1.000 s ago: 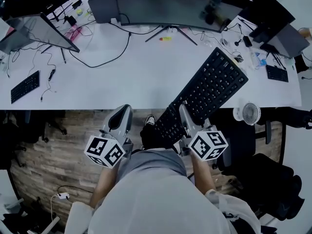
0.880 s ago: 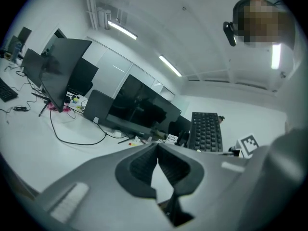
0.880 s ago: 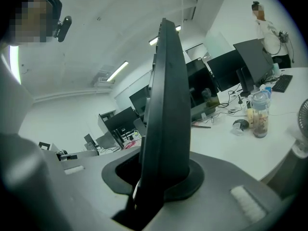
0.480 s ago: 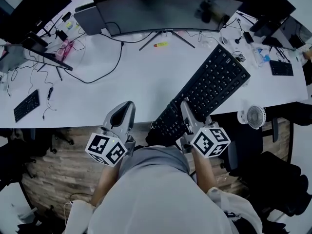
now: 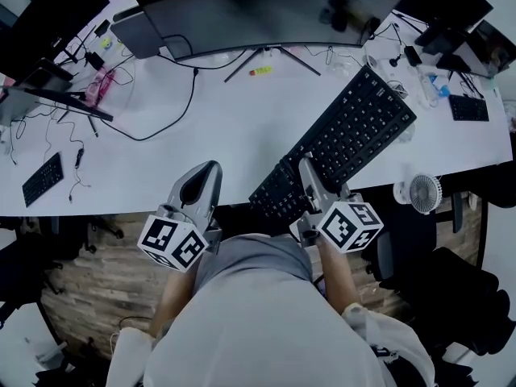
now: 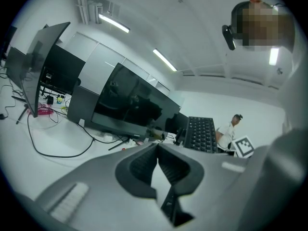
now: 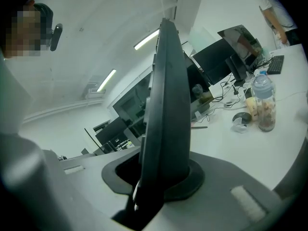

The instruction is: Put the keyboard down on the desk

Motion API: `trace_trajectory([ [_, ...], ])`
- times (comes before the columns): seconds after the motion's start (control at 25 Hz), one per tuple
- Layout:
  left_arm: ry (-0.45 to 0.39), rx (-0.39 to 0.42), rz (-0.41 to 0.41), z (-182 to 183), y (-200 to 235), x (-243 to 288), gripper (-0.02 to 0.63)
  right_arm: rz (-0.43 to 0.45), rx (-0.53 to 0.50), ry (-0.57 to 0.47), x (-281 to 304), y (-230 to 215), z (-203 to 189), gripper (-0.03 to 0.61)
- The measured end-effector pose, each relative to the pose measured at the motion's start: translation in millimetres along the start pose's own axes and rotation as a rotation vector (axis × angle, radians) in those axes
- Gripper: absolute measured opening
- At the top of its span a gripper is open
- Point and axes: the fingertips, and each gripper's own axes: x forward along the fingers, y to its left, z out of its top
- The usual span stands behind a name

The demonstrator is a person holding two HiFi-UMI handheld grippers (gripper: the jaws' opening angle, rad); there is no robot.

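Note:
A long black keyboard (image 5: pixel 347 139) hangs slanted over the front right part of the white desk (image 5: pixel 234 135), its far end pointing up and to the right. My right gripper (image 5: pixel 310 174) is shut on its near end. In the right gripper view the keyboard (image 7: pixel 166 95) stands edge-on between the jaws of the right gripper (image 7: pixel 161 170). My left gripper (image 5: pixel 207 174) hovers at the desk's front edge to the left of the keyboard. It is the left gripper (image 6: pixel 156 150) with pads together and nothing between them. From there the keyboard (image 6: pixel 199 134) shows at the right.
A wide curved monitor (image 5: pixel 266 6) on a splayed stand fills the back of the desk, with a black cable (image 5: pixel 173 111) looping in front. A small keyboard (image 5: pixel 42 180) lies far left, a small fan (image 5: pixel 419 192) at the right edge. A bottle (image 7: pixel 262 102) stands right.
Both grippers and the keyboard have moved forward toward the desk. The keyboard's near end, earlier hanging off the front edge, now lies over the desktop.

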Motion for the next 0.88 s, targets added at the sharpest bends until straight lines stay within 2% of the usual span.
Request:
trace_trajectory([
  [0.48,0.015,-0.006,-0.015,1,1,14,0.0,0.001,0.06,0.019,13,-7,-5,0.104],
  [0.88,0.037,-0.005,-0.025,7,30,27,0.0,-0.048,0.187,0.035,44,-16,-18,0.104],
])
